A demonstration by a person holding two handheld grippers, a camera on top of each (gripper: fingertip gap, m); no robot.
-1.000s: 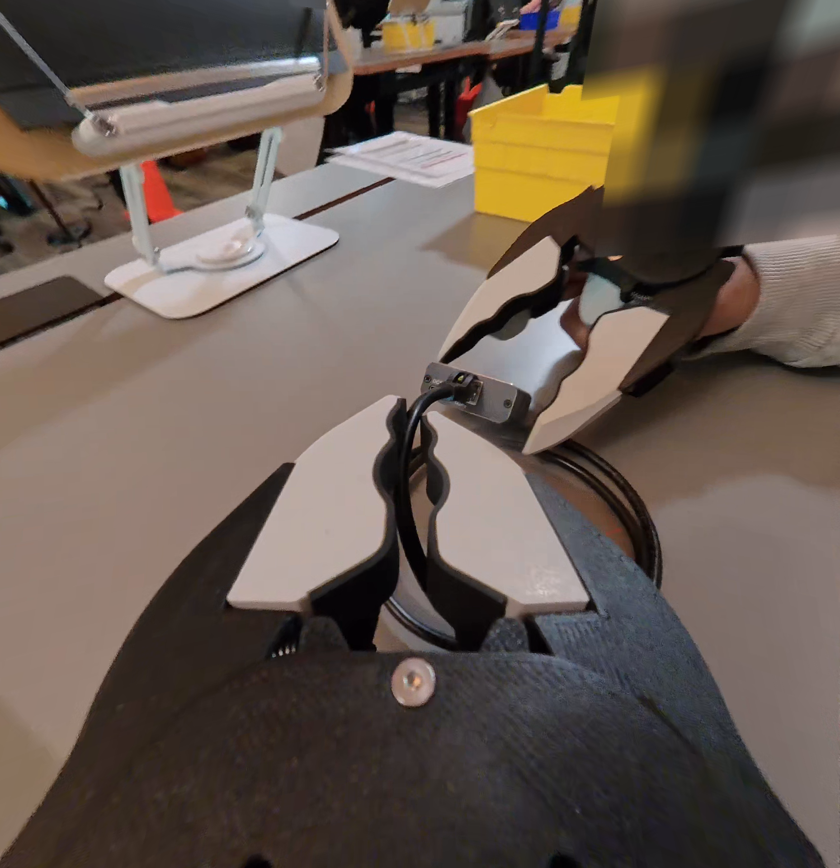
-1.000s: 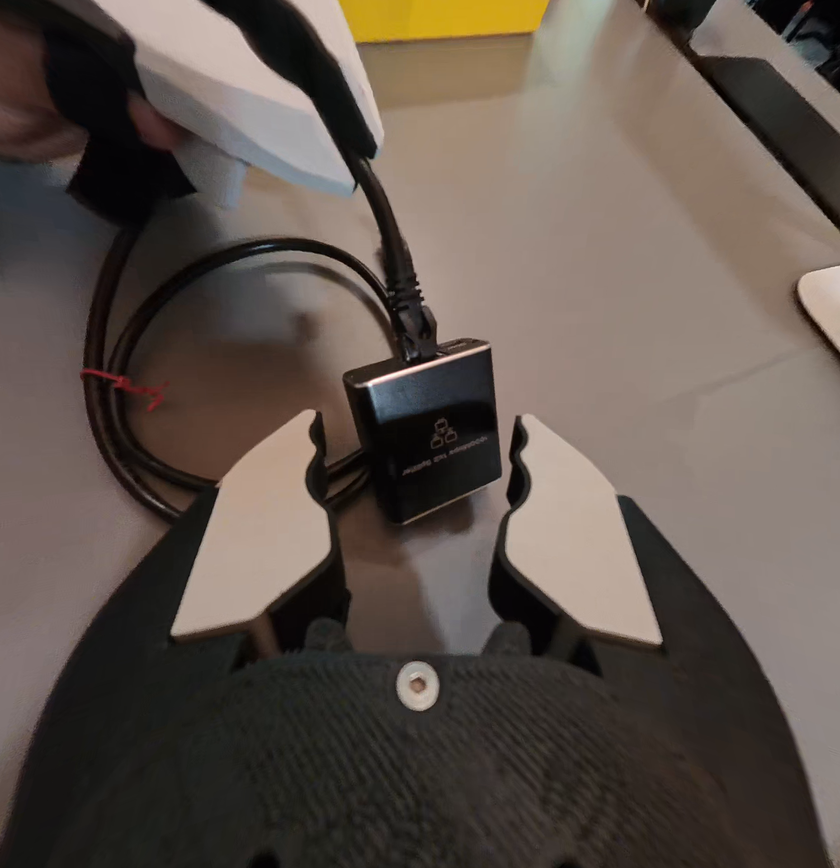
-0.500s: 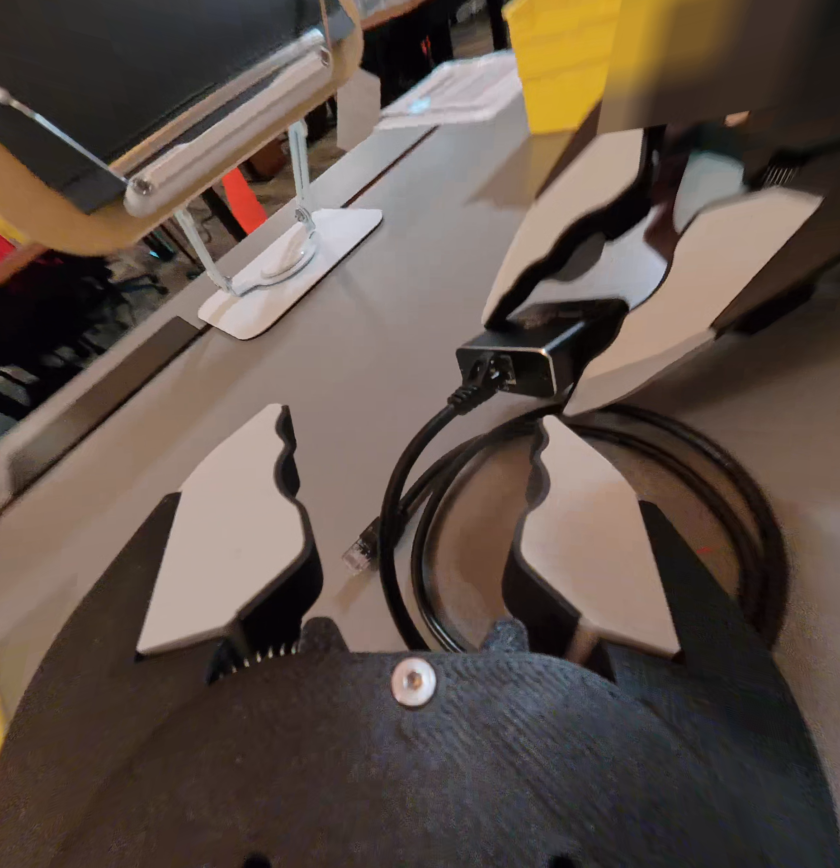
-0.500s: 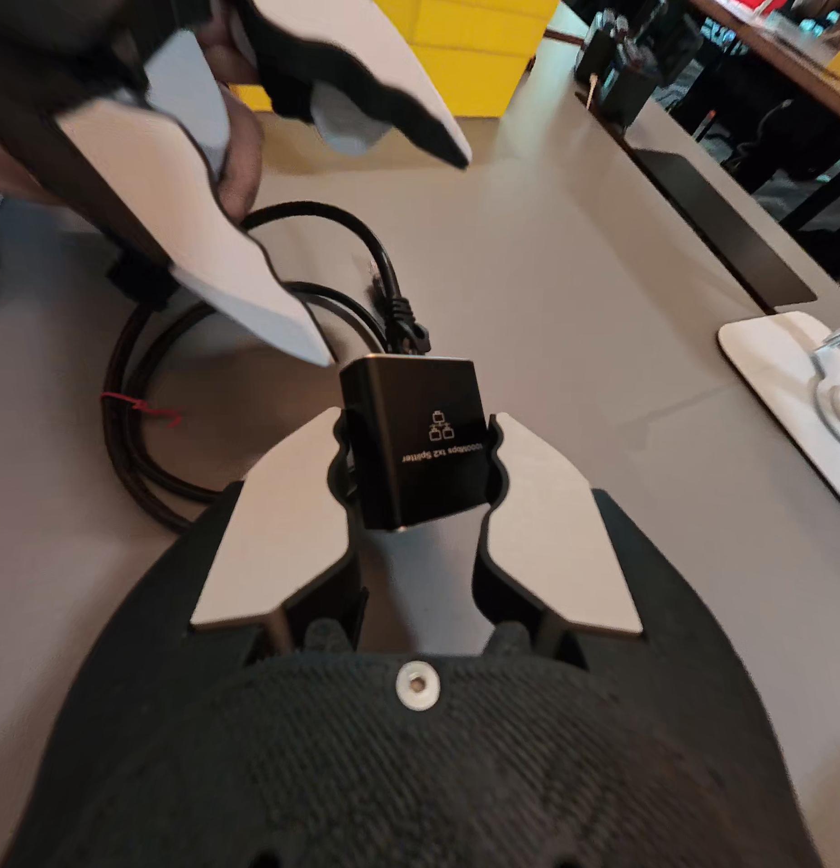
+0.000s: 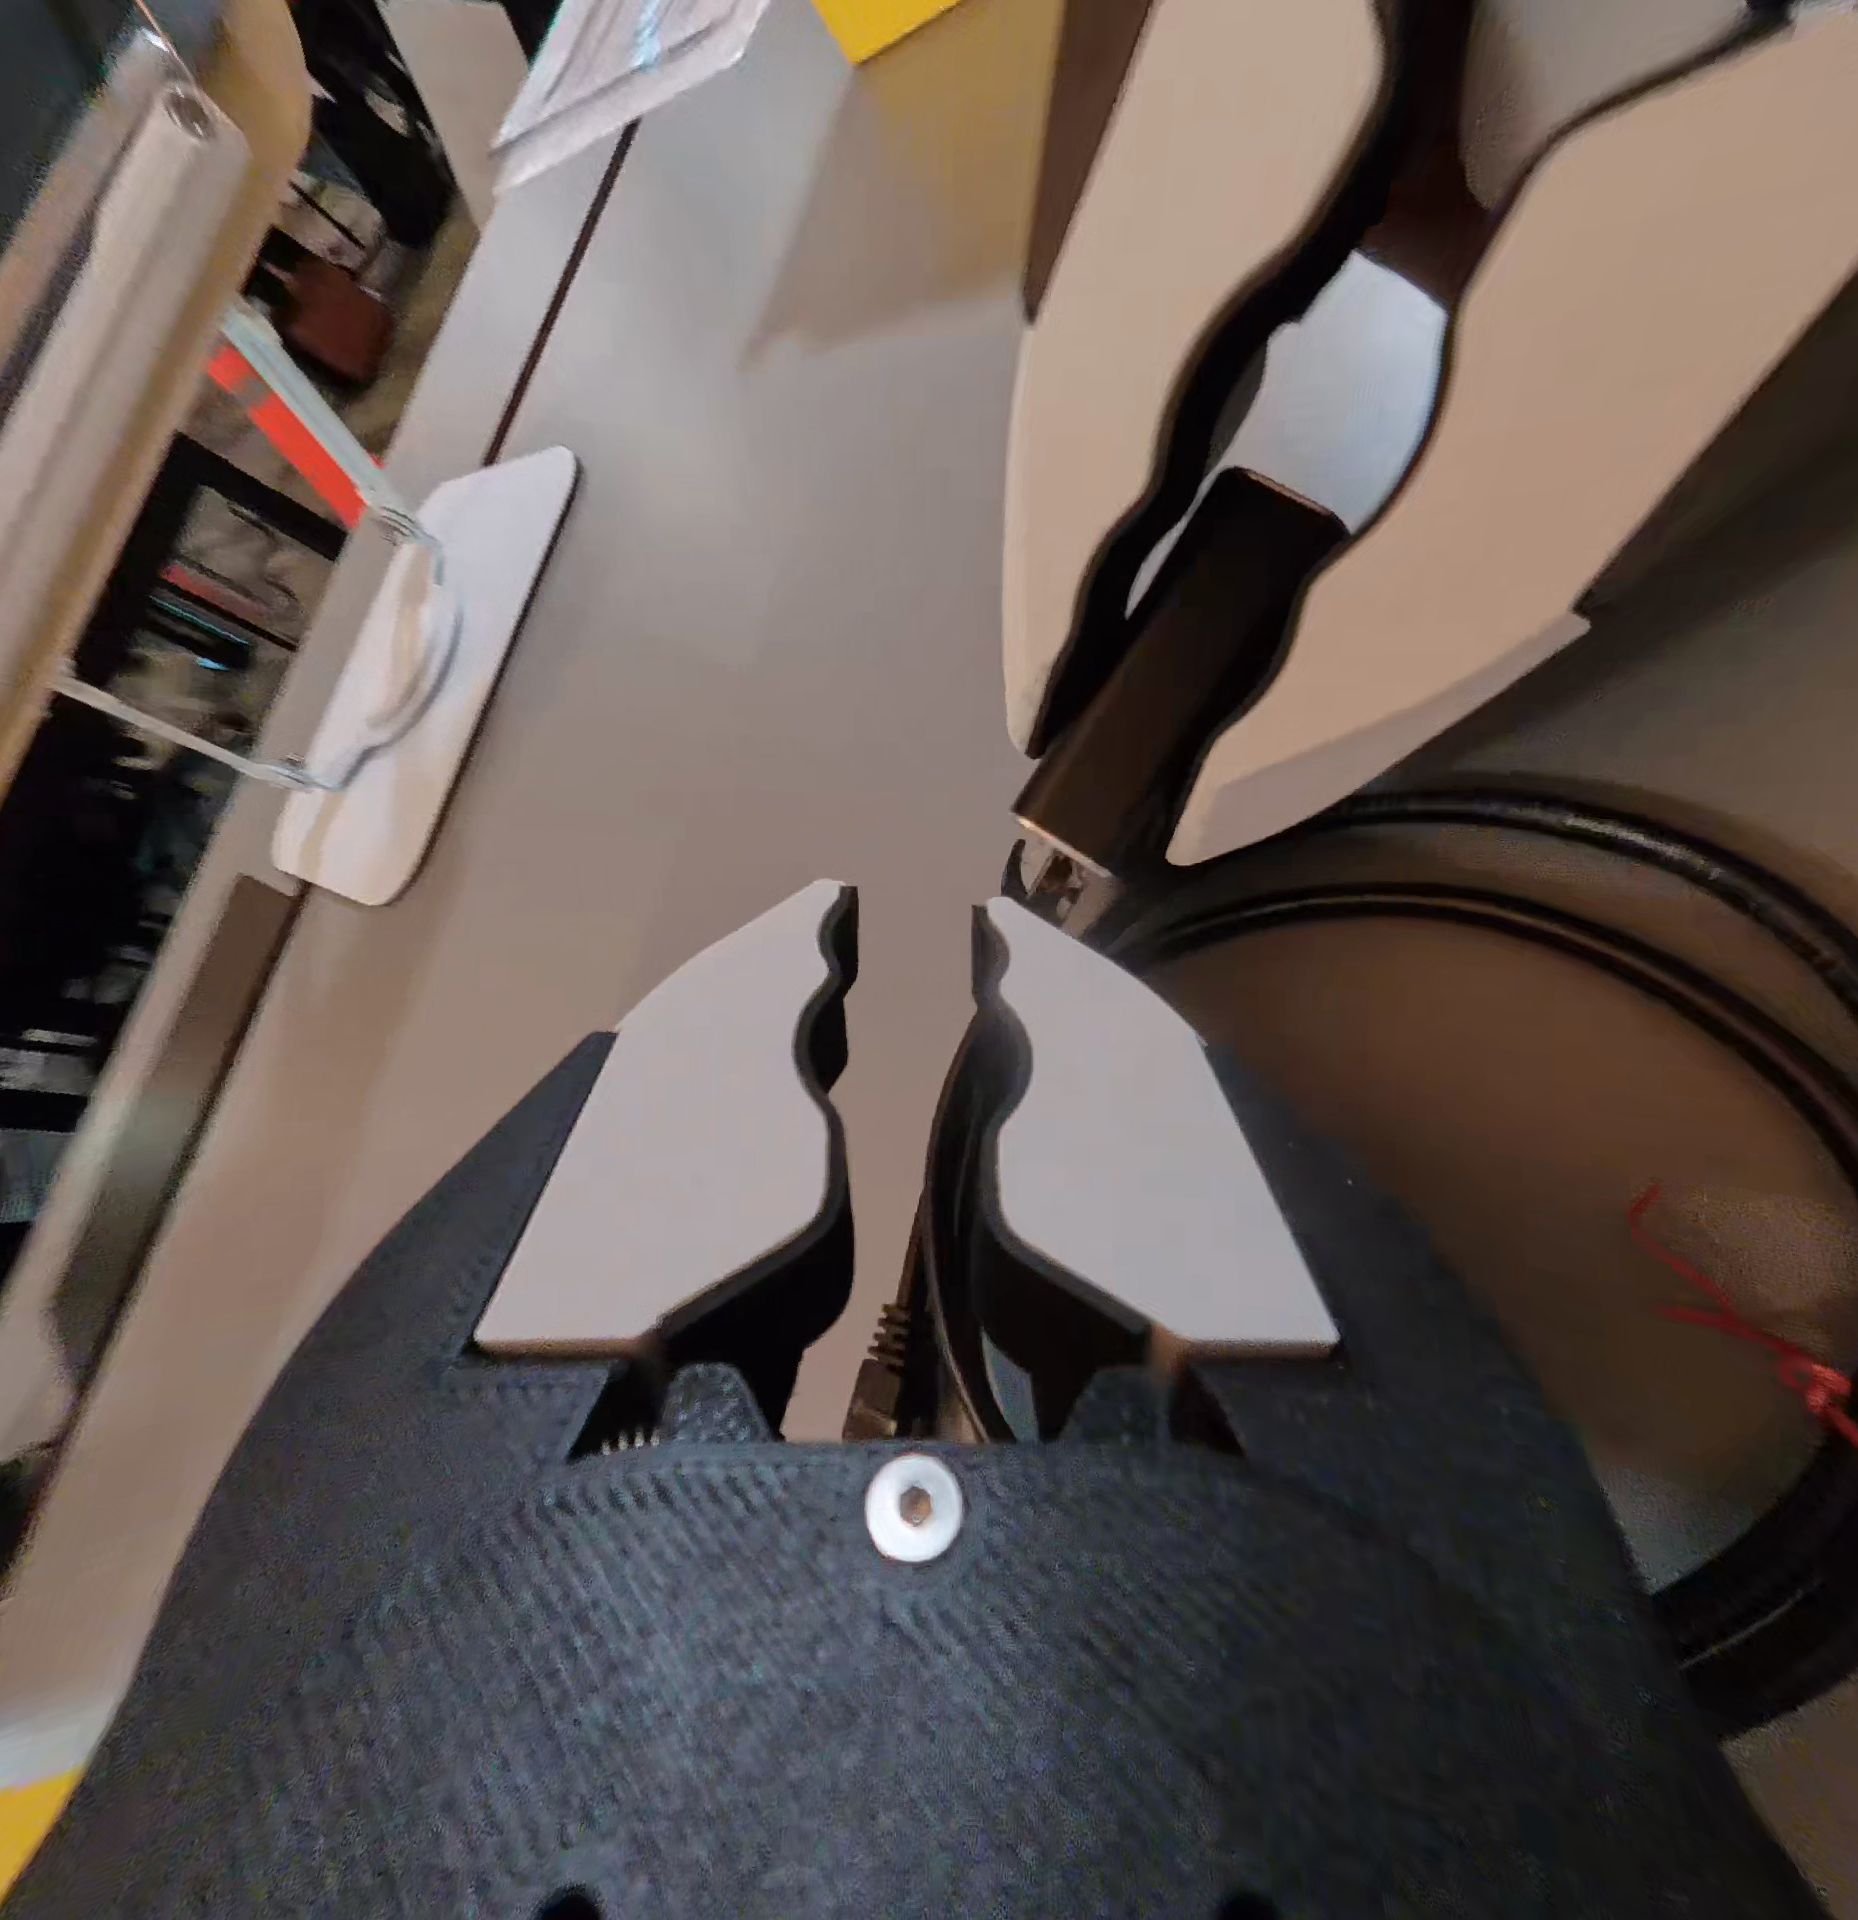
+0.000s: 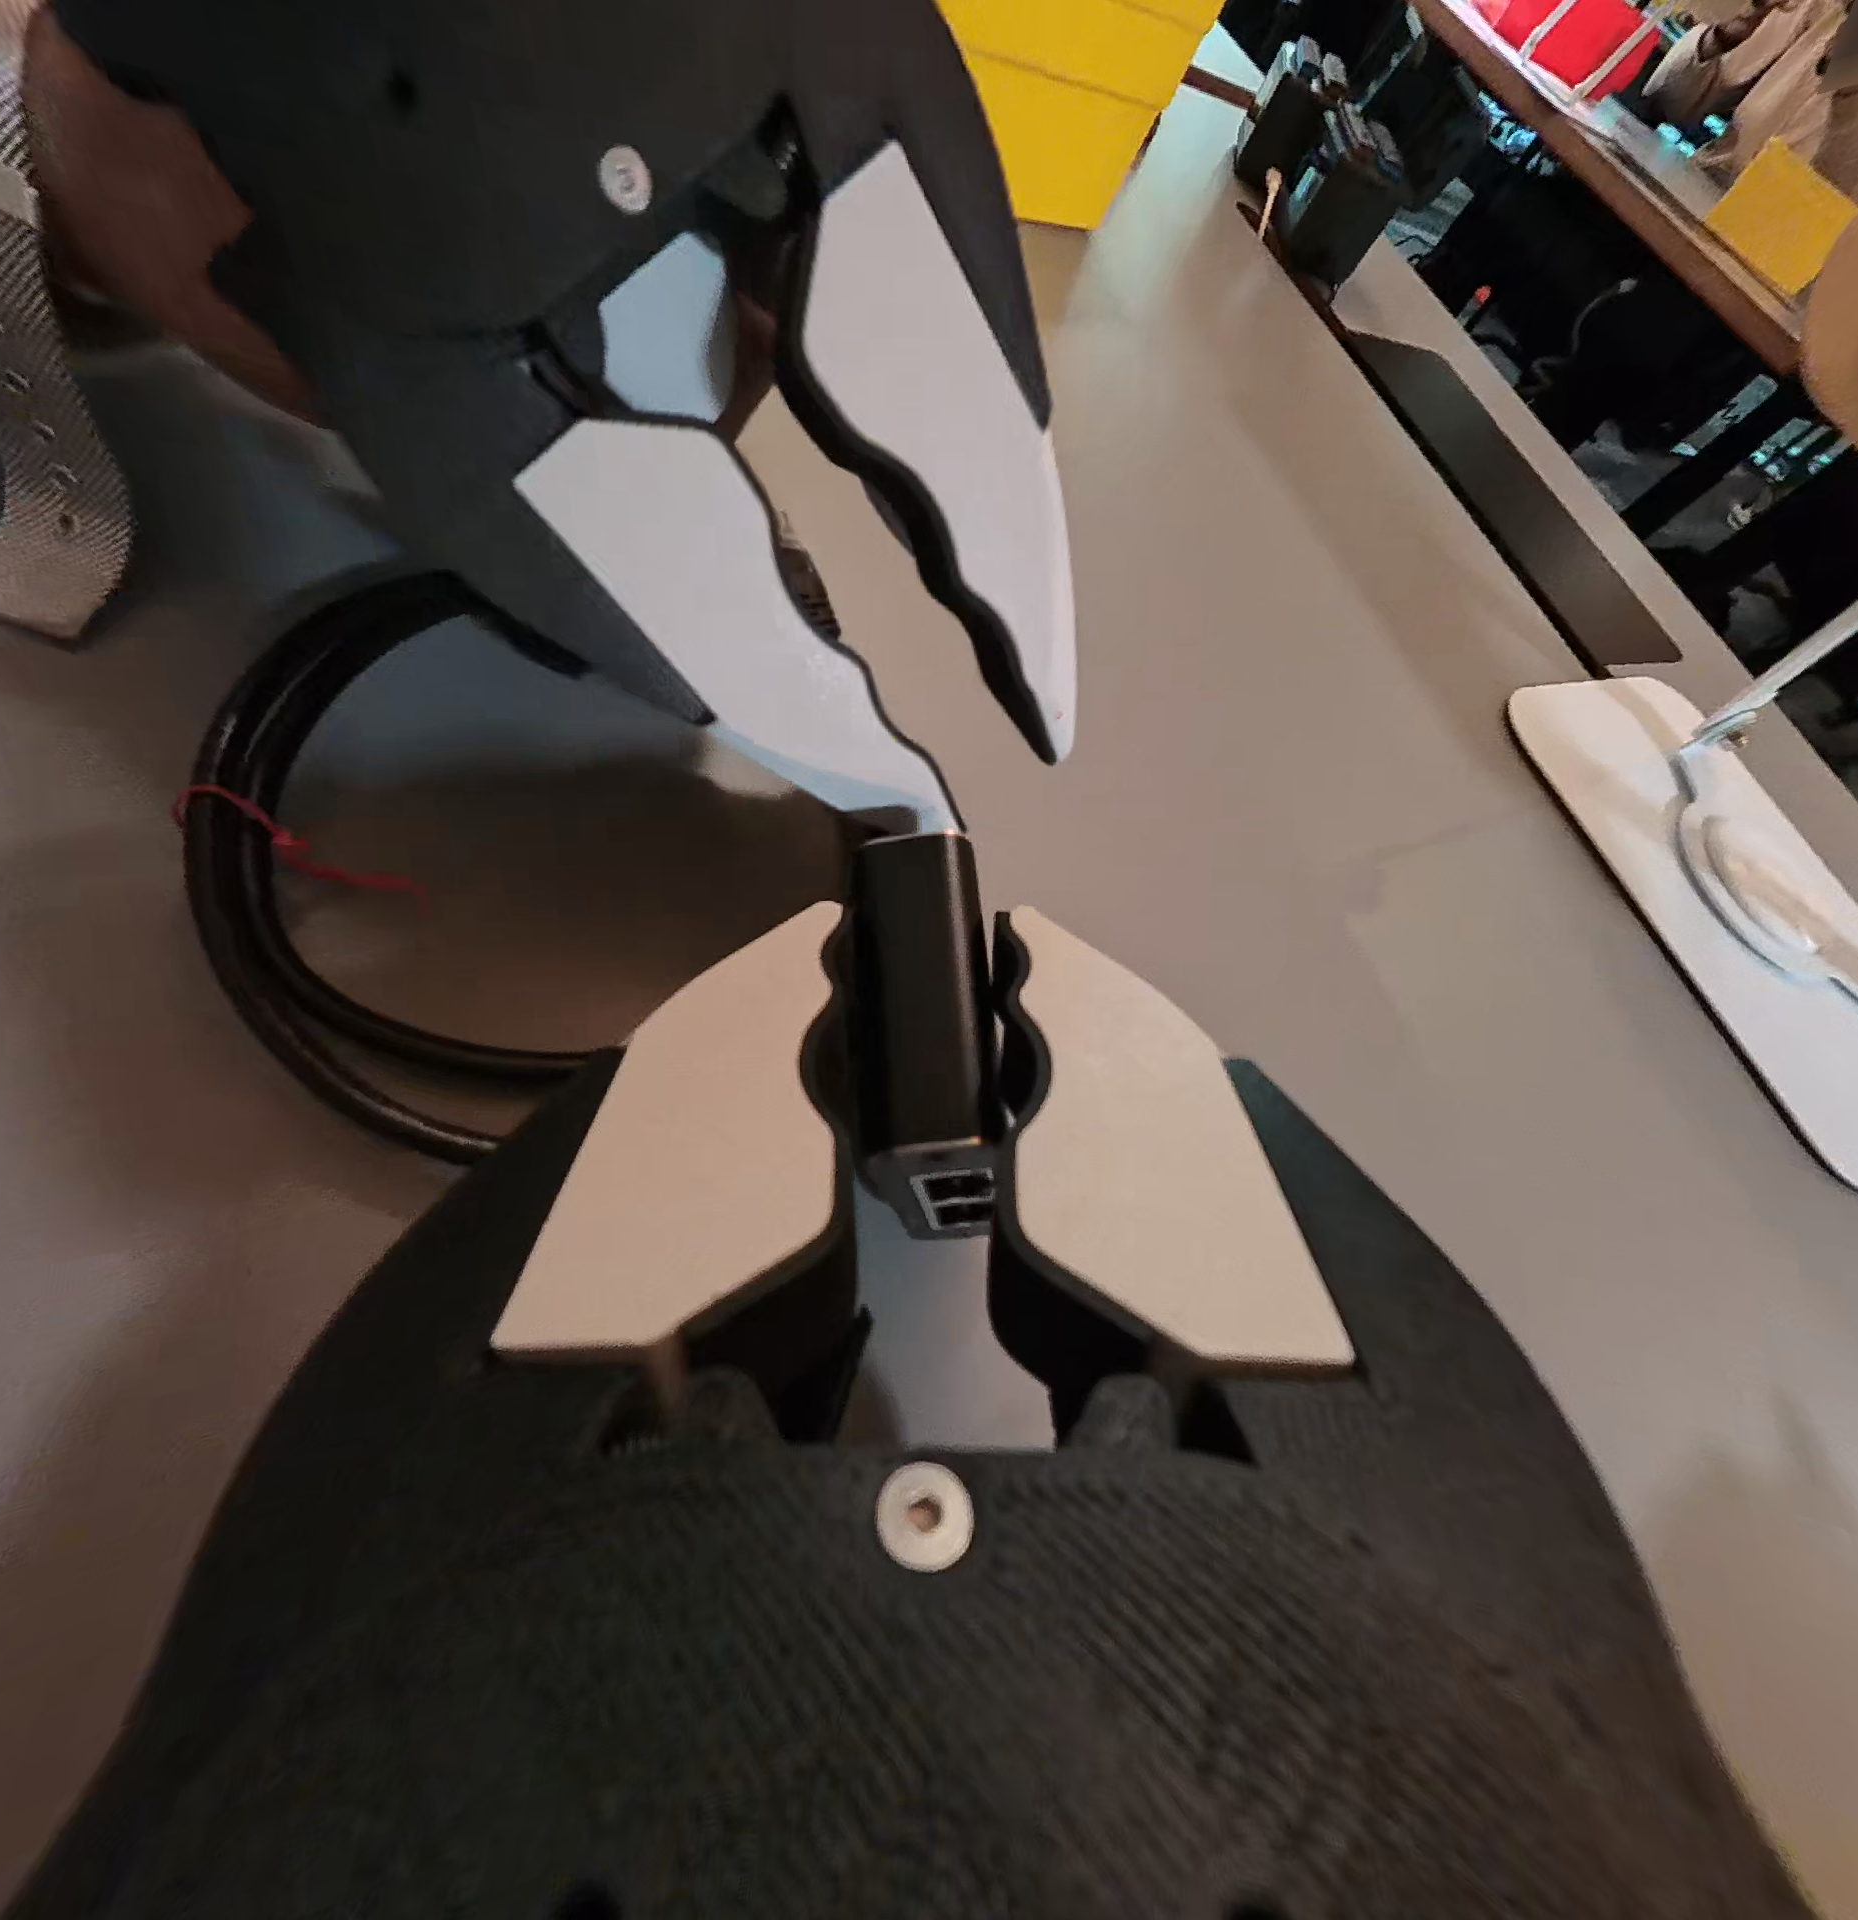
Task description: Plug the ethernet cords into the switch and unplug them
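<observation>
My right gripper (image 6: 920, 914) is shut on the small black switch (image 6: 914, 1029), held on edge above the grey table, with two empty ports facing the camera. In the left wrist view the right gripper (image 5: 1101, 800) holds the switch (image 5: 1164, 665) at the upper right, and a cord seems to leave its lower end. My left gripper (image 5: 914, 899) is narrowed onto the black ethernet cord (image 5: 946, 1195), its free plug (image 5: 883, 1351) lying near the finger bases. From the right wrist view the left gripper (image 6: 998, 784) is just beyond the switch, with the plug (image 6: 800, 582) between its fingers.
The coiled cord (image 5: 1631, 935) with a red twist tie (image 5: 1798, 1361) lies on the table to the right of my left gripper. A white stand base (image 6: 1683, 894) sits to the right of my right gripper. A yellow bin (image 6: 1070, 104) stands at the back.
My left gripper moved forward over the free plug and narrowed from wide open onto the cord. My right gripper turned the switch on edge and lifted it.
</observation>
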